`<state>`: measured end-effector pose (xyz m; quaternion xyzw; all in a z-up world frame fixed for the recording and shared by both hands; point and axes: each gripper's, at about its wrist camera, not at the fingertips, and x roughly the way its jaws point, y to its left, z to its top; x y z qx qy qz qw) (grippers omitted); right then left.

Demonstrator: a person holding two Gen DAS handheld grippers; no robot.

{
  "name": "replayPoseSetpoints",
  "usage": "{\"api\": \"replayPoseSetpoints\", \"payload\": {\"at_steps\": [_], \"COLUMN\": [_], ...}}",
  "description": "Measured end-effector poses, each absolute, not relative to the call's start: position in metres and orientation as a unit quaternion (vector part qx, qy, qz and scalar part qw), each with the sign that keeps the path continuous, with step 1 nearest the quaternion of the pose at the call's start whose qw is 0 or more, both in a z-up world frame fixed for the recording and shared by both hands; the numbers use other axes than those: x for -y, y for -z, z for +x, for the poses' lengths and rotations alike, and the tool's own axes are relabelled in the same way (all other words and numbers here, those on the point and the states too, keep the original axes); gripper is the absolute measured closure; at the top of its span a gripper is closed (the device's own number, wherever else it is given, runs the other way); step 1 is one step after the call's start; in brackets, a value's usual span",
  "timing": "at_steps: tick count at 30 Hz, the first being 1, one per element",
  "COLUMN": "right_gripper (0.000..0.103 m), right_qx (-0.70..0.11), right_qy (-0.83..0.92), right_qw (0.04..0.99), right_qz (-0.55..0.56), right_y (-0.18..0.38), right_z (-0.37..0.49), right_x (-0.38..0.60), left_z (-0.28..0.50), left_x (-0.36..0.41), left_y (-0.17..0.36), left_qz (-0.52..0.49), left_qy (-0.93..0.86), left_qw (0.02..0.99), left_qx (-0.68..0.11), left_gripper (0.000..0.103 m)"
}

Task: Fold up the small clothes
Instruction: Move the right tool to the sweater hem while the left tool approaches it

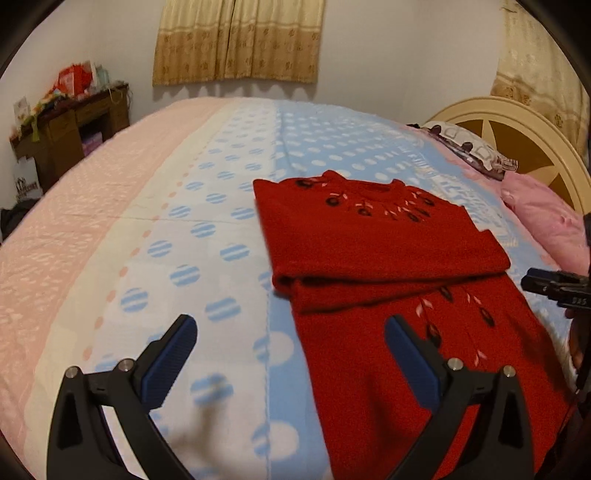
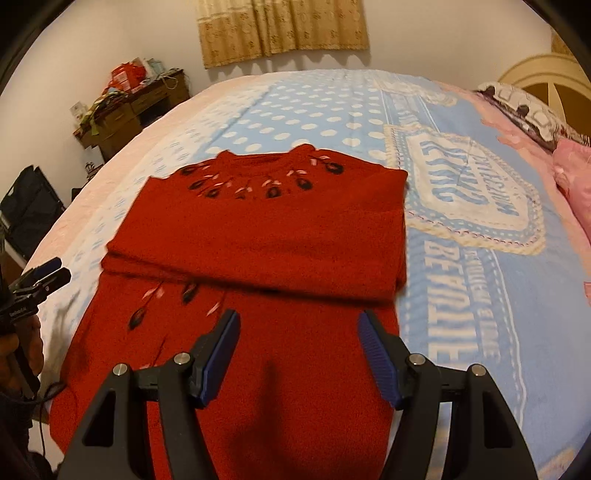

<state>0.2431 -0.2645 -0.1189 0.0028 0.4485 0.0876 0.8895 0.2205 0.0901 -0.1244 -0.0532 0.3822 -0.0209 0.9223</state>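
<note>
A red knit sweater [image 1: 373,240] [image 2: 258,229] with dark embroidered flowers lies flat on the bed, neckline pointing away from me. Its upper part is a folded layer with an edge running across the middle. The lower part spreads toward me. My left gripper [image 1: 291,325] hovers open above the sweater's lower left edge, one pad over the blanket and one over red cloth, holding nothing. My right gripper [image 2: 298,317] is open above the lower part, its jaws empty. Each gripper also shows at the edge of the other view: the right gripper [image 1: 546,286], the left gripper [image 2: 48,275].
A blue, white and pink dotted blanket [image 1: 207,229] covers the bed. Pink pillows [image 1: 543,218] and a cream headboard [image 1: 517,122] are at the right. A cluttered wooden desk [image 2: 129,110] stands by the far wall on the left, under a yellow curtain [image 2: 280,29].
</note>
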Motion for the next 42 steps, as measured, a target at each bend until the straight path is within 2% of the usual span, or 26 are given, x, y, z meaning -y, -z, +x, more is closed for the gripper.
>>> {"api": "replayPoseSetpoints", "payload": {"at_steps": [14, 32, 42], "right_gripper": [0.036, 0.036, 0.036], "right_qx": [-0.420, -0.414, -0.410], "right_qy": [-0.110, -0.114, -0.115], "right_qw": [0.901, 0.903, 0.904], "right_qz": [0.002, 0.002, -0.025], "right_y": [0.117, 0.119, 0.119], "right_z": [0.153, 0.099, 0.068], "right_x": [0.240, 0.236, 0.230], "left_z": [0.152, 0.096, 0.073], "left_x": [-0.061, -0.055, -0.048], "left_y": [0.117, 0.109, 0.123], "left_qz": [-0.022, -0.004, 0.014], "left_qy": [0.026, 0.025, 0.046], "left_qw": [0.929, 0.934, 0.924], "left_qx": [-0.369, -0.356, -0.379], "left_gripper": [0.000, 0.000, 0.000]}}
